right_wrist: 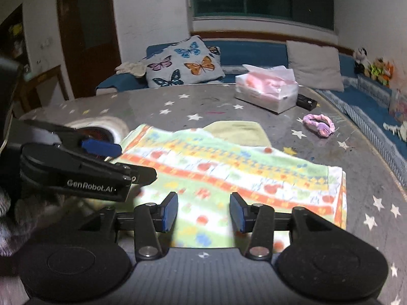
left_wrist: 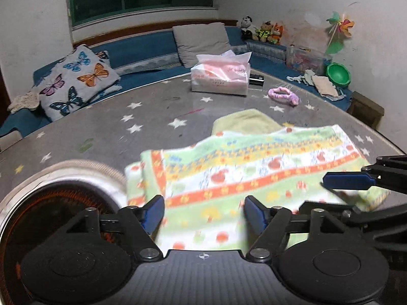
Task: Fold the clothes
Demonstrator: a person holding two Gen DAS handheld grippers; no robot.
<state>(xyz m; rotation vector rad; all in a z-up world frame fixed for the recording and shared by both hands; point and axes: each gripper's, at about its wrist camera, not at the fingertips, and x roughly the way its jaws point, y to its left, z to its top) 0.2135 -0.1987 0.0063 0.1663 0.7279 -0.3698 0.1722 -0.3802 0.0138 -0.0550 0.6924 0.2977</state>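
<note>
Probably soft, light and limp, patterned towel flat on star-printed table, over yellow-green cloth; best pinched at near corners, with left gripper and right gripper both wide open, empty.

Both grippers stand open over the near edge of the patterned towel, nothing between their fingers but cloth. The left gripper has a round heater just beside it on its left, touching the towel's corner. Beyond the towel, a yellow-green cloth lies partly tucked under its far edge. Past that, a band of bare starred desk runs across, then the tissue pack and pink hairband toward the far right.
</note>
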